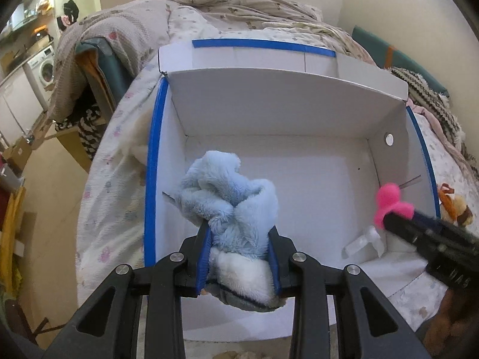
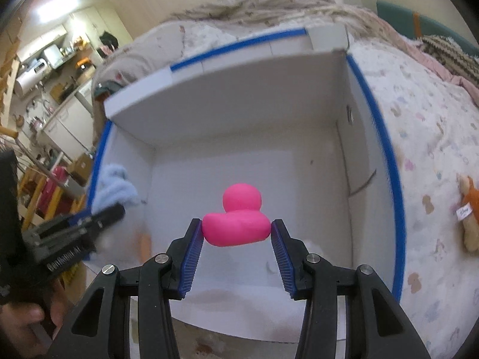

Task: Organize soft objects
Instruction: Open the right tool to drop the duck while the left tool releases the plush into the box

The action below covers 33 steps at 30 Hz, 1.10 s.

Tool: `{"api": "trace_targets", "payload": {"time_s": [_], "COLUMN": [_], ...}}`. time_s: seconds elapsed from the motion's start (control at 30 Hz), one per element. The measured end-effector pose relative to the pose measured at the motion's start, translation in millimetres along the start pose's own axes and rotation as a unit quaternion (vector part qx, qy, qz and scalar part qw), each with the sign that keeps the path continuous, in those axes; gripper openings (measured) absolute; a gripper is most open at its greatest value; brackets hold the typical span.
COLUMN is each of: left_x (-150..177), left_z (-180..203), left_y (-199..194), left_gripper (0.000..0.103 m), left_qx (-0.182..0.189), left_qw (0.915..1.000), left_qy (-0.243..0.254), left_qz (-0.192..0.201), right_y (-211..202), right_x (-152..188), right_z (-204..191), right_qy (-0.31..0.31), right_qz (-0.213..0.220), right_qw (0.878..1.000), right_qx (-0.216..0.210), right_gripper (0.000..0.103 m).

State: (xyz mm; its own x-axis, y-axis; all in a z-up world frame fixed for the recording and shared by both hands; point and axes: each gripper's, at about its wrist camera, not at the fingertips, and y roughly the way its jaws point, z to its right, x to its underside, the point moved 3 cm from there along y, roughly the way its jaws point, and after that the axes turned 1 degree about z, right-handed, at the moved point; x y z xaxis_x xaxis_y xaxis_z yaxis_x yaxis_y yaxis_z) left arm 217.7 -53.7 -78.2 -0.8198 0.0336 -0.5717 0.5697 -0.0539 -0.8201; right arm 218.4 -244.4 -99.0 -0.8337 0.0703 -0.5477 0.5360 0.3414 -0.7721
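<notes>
A white cardboard box (image 1: 269, 110) with blue-taped edges stands open on the bed, also seen as the box (image 2: 239, 95) in the right wrist view. My left gripper (image 1: 239, 233) is shut on a fluffy light blue and white plush toy (image 1: 227, 200), held over the box's left side. My right gripper (image 2: 236, 227) is shut on a pink rubber duck (image 2: 236, 224), hanging over the box's floor. In the left wrist view the duck (image 1: 389, 203) shows at the right wall with the right gripper's black body behind it. The blue plush (image 2: 116, 188) appears at the left in the right wrist view.
The box rests on a pale patterned bedspread (image 2: 425, 155). An orange and tan plush toy (image 2: 470, 218) lies on the bed right of the box. Crumpled blankets (image 1: 239, 6) pile behind it. A piece of clear tape (image 1: 365, 242) lies on the box floor. A kitchen area (image 2: 54, 59) lies beyond the left.
</notes>
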Motion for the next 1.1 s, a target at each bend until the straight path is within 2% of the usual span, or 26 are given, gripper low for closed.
{"api": "trace_targets", "payload": {"time_s": [0.27,0.43,0.57,0.63,0.77,0.83,0.87,0.93,1.1], "left_x": [-3.0,-1.4,0.9,1.2,1.6,1.0,0.8,0.2,0.0], "left_z": [-5.9,-3.9,-2.0,-4.0,-7.1,-8.0,-8.7,-9.6,-6.8], "left_y": [10.4,16.0,19.6,20.1,17.9,15.8,14.5,10.3,2.0], "left_gripper": [0.033,0.033,0.038,0.041,0.056,0.065,0.065,0.066,0.066], "left_qx": [0.012,0.014,0.018,0.012,0.006,-0.003,-0.007,-0.004,0.0], "left_qw": [0.9996,0.9998,0.9997,0.9998,0.9997,0.9996,0.9995,0.9994,0.9995], "left_qy": [-0.02,-0.015,-0.016,-0.018,-0.023,-0.026,-0.029,-0.033,-0.024], "left_qz": [0.013,0.007,0.0,0.0,0.001,0.004,0.005,0.01,0.019], "right_y": [17.8,18.3,15.3,13.2,9.8,8.4,6.3,1.5,-6.9], "right_x": [10.8,11.9,8.3,6.9,5.1,4.6,4.2,2.5,-1.3], "right_z": [1.2,3.6,2.8,3.6,4.2,2.4,1.4,-1.5,-4.5], "right_qy": [-0.009,-0.005,0.002,0.009,0.019,0.019,0.019,0.015,0.018], "right_qz": [-0.037,-0.037,-0.03,-0.026,-0.018,-0.014,-0.009,0.004,0.03], "right_qw": [0.999,0.999,0.999,1.0,1.0,1.0,1.0,1.0,0.999], "right_qx": [0.017,0.019,0.011,0.006,-0.001,-0.007,-0.008,-0.013,-0.023], "right_gripper": [0.049,0.049,0.05,0.063,0.07,0.083,0.086,0.103,0.103]}}
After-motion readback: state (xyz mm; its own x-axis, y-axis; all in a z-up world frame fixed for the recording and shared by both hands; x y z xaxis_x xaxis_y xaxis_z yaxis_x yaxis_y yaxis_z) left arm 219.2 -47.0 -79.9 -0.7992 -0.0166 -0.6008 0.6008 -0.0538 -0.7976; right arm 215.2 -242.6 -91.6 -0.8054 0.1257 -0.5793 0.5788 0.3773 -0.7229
